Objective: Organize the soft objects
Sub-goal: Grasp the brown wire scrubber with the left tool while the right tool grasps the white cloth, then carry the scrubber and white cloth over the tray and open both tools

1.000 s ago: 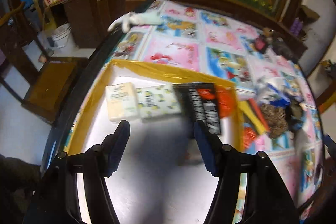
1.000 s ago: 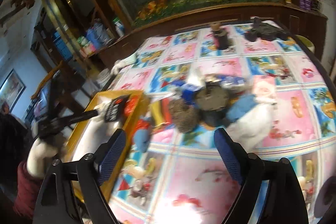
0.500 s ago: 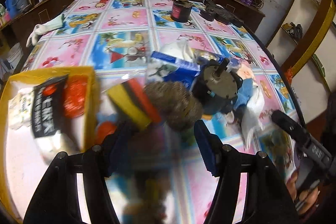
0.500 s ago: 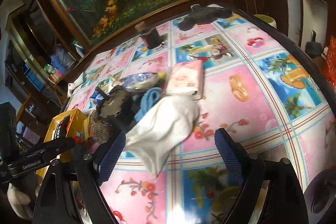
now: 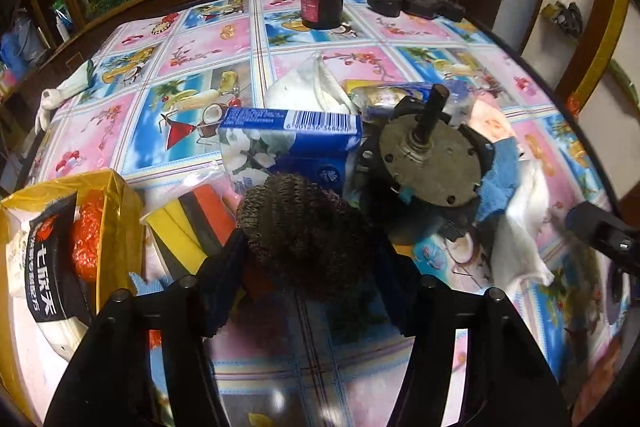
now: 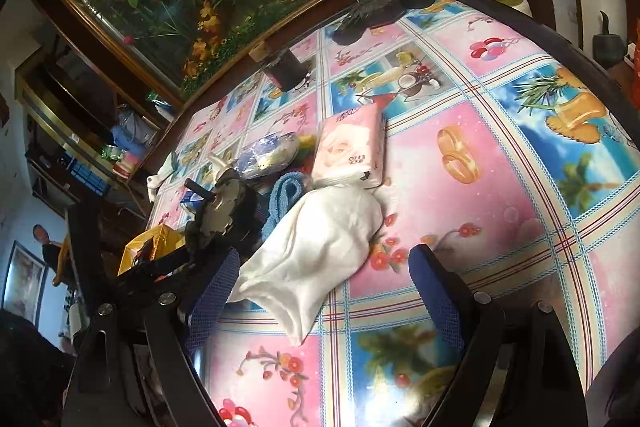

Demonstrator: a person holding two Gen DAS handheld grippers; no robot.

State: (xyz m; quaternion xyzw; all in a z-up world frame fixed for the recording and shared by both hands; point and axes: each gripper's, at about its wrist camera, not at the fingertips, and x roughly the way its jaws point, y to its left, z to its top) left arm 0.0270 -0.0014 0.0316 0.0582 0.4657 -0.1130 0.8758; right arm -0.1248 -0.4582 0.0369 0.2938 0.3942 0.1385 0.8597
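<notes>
Patterned oilcloth covered the bench. Left gripper stood open, straddling the dark mesh scourer beside the yellow tray. Right gripper stood open over the white cloth.

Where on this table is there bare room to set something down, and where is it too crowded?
Bare tablecloth lies right of the pink tissue pack and white cloth, and between the dark jar and the blue tissue pack. Crowded: the pile around the metal scrubber and motor.
</notes>
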